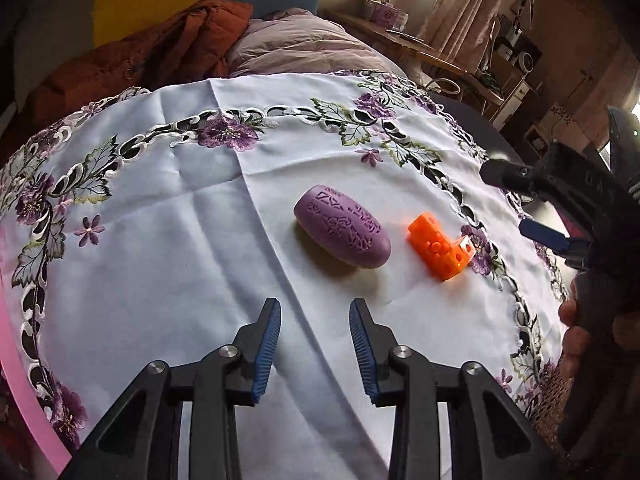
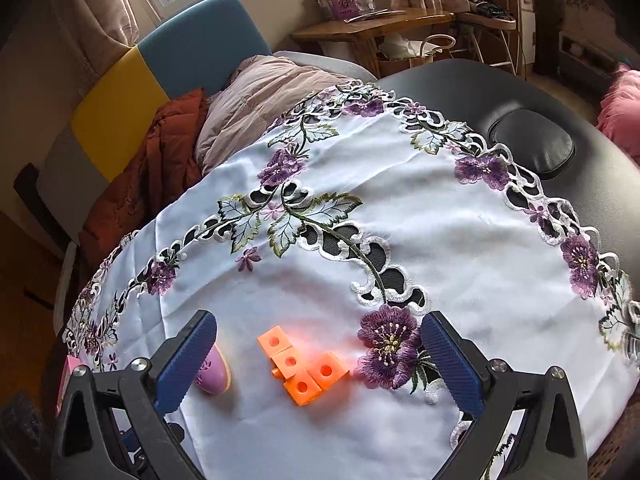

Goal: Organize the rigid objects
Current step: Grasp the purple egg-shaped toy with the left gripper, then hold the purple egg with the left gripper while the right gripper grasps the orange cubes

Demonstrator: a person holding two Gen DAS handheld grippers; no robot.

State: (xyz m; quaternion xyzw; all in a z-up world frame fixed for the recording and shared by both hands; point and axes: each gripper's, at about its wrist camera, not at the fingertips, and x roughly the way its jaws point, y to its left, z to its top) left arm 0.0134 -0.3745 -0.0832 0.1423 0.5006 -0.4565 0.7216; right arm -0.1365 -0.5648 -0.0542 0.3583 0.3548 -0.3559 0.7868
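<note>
A purple oval piece with carved patterns (image 1: 342, 232) lies on the white embroidered cloth (image 1: 160, 240). An orange L-shaped block of cubes (image 1: 440, 246) lies just right of it. My left gripper (image 1: 315, 312) is open and empty, a short way in front of the purple piece. My right gripper (image 2: 319, 330) is open wide and empty, with the orange block (image 2: 302, 364) between its fingers and slightly ahead. The purple piece (image 2: 214, 374) shows partly behind the right gripper's left finger (image 2: 184, 360). The right gripper body (image 1: 568, 200) shows at the right edge of the left wrist view.
The cloth (image 2: 400, 220) covers a black padded table (image 2: 520, 100). A rust jacket (image 1: 160, 52) and a mauve quilt (image 1: 296, 44) lie beyond the far edge. A pink rim (image 1: 16, 360) runs along the left. A wooden side table (image 2: 360, 28) stands further back.
</note>
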